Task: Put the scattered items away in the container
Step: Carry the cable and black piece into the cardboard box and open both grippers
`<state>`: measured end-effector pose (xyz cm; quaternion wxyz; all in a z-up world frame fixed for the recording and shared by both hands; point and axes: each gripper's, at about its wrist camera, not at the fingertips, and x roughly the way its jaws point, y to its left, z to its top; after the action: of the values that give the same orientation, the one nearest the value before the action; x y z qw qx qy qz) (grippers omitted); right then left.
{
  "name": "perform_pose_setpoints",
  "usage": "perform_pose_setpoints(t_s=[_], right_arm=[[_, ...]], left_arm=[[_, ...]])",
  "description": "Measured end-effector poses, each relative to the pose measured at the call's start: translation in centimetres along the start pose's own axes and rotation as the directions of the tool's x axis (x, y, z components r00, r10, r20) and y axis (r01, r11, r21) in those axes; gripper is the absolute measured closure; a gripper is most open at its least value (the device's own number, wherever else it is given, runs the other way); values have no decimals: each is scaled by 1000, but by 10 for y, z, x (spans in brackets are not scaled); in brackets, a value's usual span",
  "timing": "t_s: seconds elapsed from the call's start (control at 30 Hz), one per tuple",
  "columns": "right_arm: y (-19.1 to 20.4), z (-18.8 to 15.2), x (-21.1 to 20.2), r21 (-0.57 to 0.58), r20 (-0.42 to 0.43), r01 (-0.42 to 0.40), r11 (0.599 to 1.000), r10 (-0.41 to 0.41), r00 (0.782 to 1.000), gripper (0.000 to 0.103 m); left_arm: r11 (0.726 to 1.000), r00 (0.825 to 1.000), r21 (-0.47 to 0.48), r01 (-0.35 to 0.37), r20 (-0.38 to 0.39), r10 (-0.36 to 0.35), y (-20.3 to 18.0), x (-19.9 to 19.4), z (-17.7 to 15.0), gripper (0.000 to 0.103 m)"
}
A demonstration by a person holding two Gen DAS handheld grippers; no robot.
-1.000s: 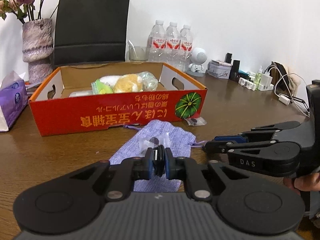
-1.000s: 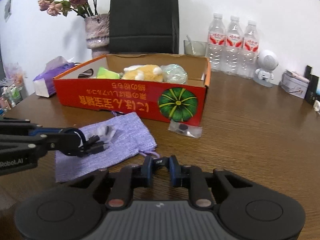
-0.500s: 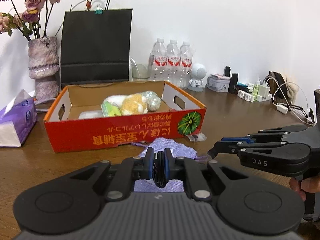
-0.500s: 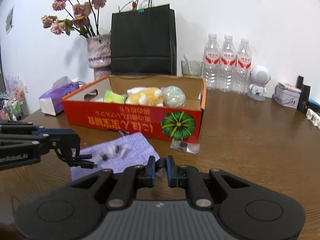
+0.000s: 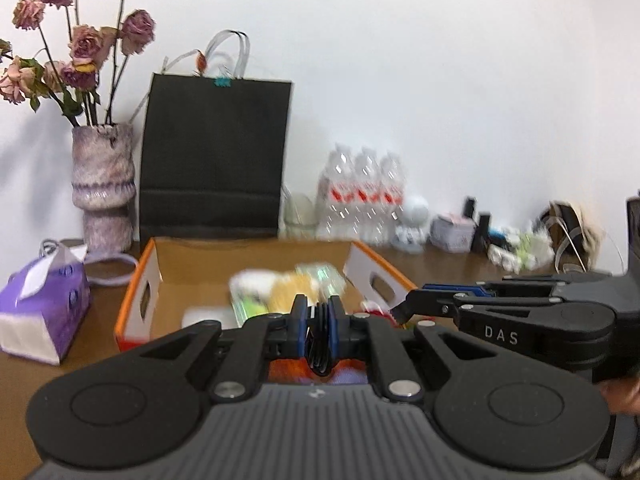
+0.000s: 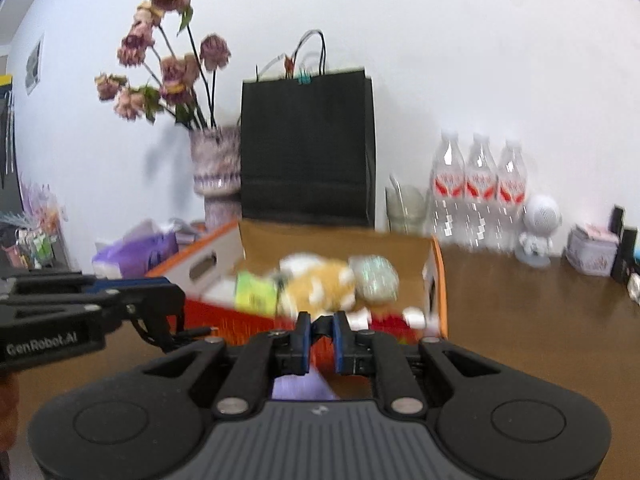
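Left wrist view: left hand-held gripper [image 5: 318, 336] is clenched on a coiled black cable [image 5: 319, 354], loops hanging just below the pads. The cardboard box [image 5: 256, 254] lies straight ahead of it and lower. The box's near wall is hidden behind the fingers, its open top is visible past them, and its long axis runs across the view. The right hand-held gripper [image 5: 400, 312] comes in from the right, tip over the box's near right corner, level with the left one. Right wrist view: the right jaws are clenched almost shut, with something dark at the pads. A lavender pouch [image 6: 300, 388] shows just under them, on the near side of the box. Can't tell whether the pouch is pinched or lies on the table [image 6: 520, 320]. The box's contents, a yellow plush toy [image 6: 320, 284] among them, fill the right half beyond the jaws, while the left half looks barer. The cable end pokes out near the box's front wall, left of centre. My read: the left side is nearer to that free space. The drop needs the cable carried forward over the near wall, then released.
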<state>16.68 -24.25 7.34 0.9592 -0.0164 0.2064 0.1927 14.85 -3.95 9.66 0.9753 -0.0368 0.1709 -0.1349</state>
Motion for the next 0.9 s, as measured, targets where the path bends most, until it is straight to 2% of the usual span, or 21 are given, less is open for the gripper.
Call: perform_pose_setpoints(t_s=[0.13,0.27,0.43,0.57,0.6,0.63,0.67,0.7,0.73,0.77,0.9], right_arm=[[2,27,26,31,39,-11,999,10,999,93],[-4,38,58,78,45,-10,997,7,999,93],[-15,37,95,82,-11,30,996,-29,1000,93],[-19,31,109,84,-45,45,995,-42,998,93],[-19,30,110,86,-47,50,995,-46,998,92],[-20,29,112,92,-47,53,994,-49,998,86],[-21,28,113,101,-50,55,993,-50,997,59],[-23,27,115,112,-63,50,992,-43,997,30],[-25,27,117,126,-86,54,991,-43,995,3],[-26,27,117,131,-95,64,989,-52,994,0],[-26,27,124,116,-111,88,989,-75,991,0]], left_arm=[[999,1000,-48,-21,20,22,21,28,21,92],[994,998,-88,-61,28,64,46,60,27,92],[989,995,-112,-97,-22,95,69,89,26,92],[985,992,-117,-124,-41,120,77,99,24,91],[985,991,-115,-128,-46,124,78,101,23,80],[984,989,-116,-138,-58,132,78,103,22,65],[981,987,-122,-151,-64,144,78,103,22,15],[976,984,-130,-176,-60,169,77,101,22,1],[971,979,-129,-201,-42,197,76,100,21,0],[969,976,-116,-217,-39,214,74,100,22,0],[971,975,-96,-221,-40,218,71,100,22,0]])
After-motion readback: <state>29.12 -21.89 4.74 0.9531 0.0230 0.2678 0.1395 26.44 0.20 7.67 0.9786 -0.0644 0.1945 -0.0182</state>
